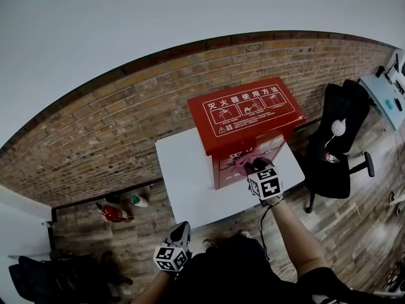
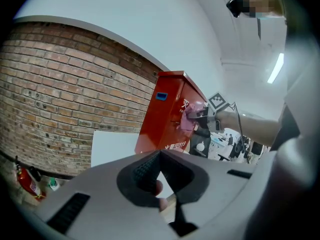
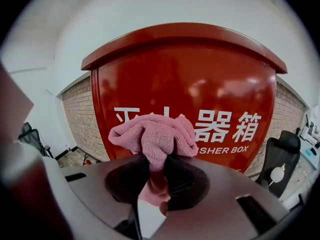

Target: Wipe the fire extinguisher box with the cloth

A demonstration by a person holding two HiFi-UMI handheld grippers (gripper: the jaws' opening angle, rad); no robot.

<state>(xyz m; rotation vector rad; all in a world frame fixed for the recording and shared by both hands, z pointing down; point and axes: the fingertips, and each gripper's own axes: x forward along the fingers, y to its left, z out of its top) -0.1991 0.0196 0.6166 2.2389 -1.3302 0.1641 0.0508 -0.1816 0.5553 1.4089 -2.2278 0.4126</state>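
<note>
A red fire extinguisher box with white lettering stands on a white table. My right gripper is shut on a bunched pink cloth and holds it at the box's front face. In the right gripper view the cloth bulges out above the right gripper, right in front of the red box. My left gripper hangs low by the table's near edge, apart from the box. In its own view the left gripper is shut with nothing in it, and the box and cloth lie ahead.
A brick wall runs behind the table. A black office chair stands to the right of the box. On the floor at the left lie a small red extinguisher and a green-capped bottle. A desk is at the far right.
</note>
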